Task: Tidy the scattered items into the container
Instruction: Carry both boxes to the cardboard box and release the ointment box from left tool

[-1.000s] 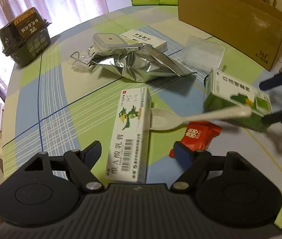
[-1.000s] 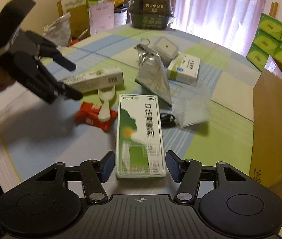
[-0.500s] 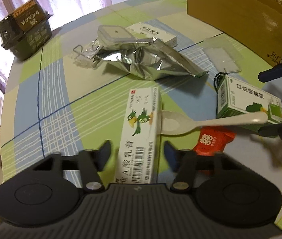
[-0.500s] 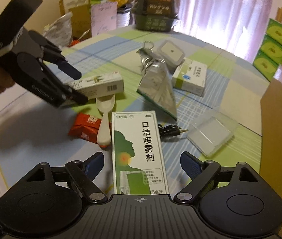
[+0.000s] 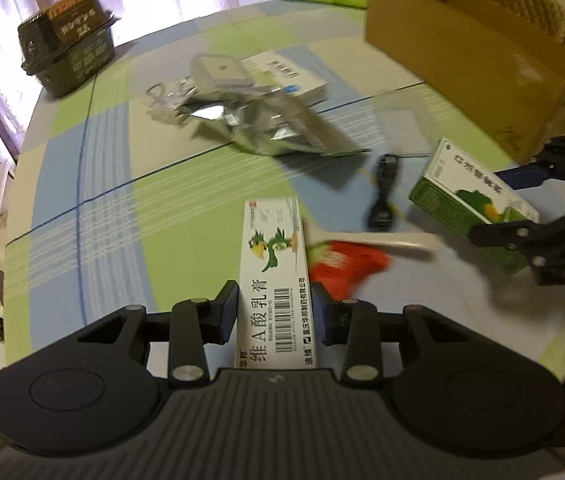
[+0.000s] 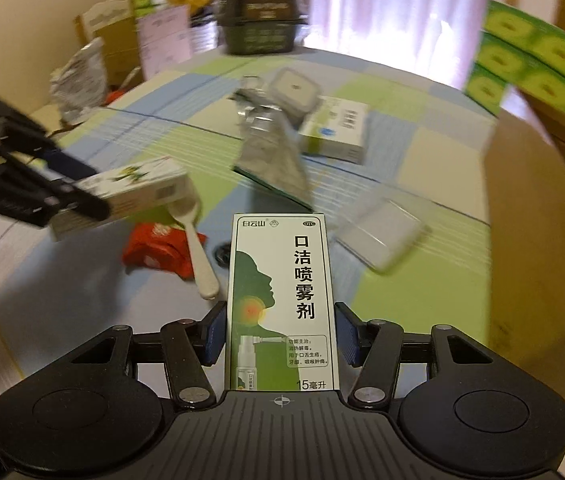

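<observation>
My left gripper (image 5: 276, 312) is shut on a long white ointment box with a bird picture (image 5: 274, 264). From the right wrist view the same box (image 6: 134, 192) hangs slightly above the table in the left gripper (image 6: 86, 188). The right gripper (image 6: 282, 332) is shut on a green and white throat-spray box (image 6: 282, 292). That box (image 5: 470, 200) looks tilted and raised at the right in the left wrist view, held by the right gripper (image 5: 510, 204). The open cardboard box (image 5: 462, 72) (image 6: 534, 220) stands at the table's far right.
On the checked tablecloth lie a red packet (image 5: 346, 260), a white spoon (image 6: 198, 256), a black cable (image 5: 384, 192), a silver foil pouch (image 5: 266, 124), a clear plastic lid (image 6: 382, 234), a white-green carton (image 6: 334, 128) and a small lidded tub (image 5: 218, 68). A black container (image 5: 66, 36) sits at the far edge.
Both grippers have closed on their boxes; the right one was wide open half a second ago. Both boxes now appear lifted off the table, and the views are blurred by motion.
</observation>
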A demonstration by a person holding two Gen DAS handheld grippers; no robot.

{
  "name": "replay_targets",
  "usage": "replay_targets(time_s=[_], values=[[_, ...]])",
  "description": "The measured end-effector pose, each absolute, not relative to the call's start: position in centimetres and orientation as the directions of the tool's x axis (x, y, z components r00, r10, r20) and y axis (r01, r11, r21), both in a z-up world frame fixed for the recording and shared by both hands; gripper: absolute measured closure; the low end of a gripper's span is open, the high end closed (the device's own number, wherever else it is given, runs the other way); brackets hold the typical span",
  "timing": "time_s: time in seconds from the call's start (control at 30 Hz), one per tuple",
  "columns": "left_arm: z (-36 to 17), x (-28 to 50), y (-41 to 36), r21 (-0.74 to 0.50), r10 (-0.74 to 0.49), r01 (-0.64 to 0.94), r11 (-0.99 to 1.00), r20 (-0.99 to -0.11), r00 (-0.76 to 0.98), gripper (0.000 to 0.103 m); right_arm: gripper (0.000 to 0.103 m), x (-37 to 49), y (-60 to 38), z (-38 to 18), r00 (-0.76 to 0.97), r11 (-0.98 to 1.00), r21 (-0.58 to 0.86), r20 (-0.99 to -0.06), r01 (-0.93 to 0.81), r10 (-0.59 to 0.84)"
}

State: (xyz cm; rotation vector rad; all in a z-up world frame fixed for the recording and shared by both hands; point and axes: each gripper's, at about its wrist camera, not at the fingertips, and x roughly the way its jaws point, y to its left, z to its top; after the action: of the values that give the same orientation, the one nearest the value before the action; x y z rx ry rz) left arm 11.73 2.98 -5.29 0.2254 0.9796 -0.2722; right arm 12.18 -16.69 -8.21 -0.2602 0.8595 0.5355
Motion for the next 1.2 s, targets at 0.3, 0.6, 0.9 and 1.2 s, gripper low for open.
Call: replay_targets(time_s=[0.3, 0.6, 0.9, 1.2], values=[[-5.9, 6.6, -3.8, 0.008, -0.206, 0.392, 0.92, -0.841, 0.5, 0.07, 0.045, 9.2, -20.6, -8.9, 0.529, 0.89, -0.001, -0.805, -0.457, 0.27], [-8.2, 6.2, -6.2, 0.072, -0.166, 0.424, 0.903, -0.852, 0.497, 0.057, 0.045, 9.2, -21.5, -8.9, 0.546, 0.894, 0.007, -0.79, -0.448, 0.279], [-9.4, 7.0, -6.0, 0.073, -0.15, 0.422, 0.903, -0.868, 0.473, 0.057, 0.031, 10.0, -21.2, -9.9, 0.535, 0.887, 0.016, -0.793, -0.461, 0.292], [-9.9, 7.0, -6.2, 0.063, -0.157, 0.419, 0.906, -0.869, 0.469, 0.067, 0.042, 9.7, -21.3, -10.6, 0.515, 0.894, 0.025, -0.81, -0.447, 0.28]])
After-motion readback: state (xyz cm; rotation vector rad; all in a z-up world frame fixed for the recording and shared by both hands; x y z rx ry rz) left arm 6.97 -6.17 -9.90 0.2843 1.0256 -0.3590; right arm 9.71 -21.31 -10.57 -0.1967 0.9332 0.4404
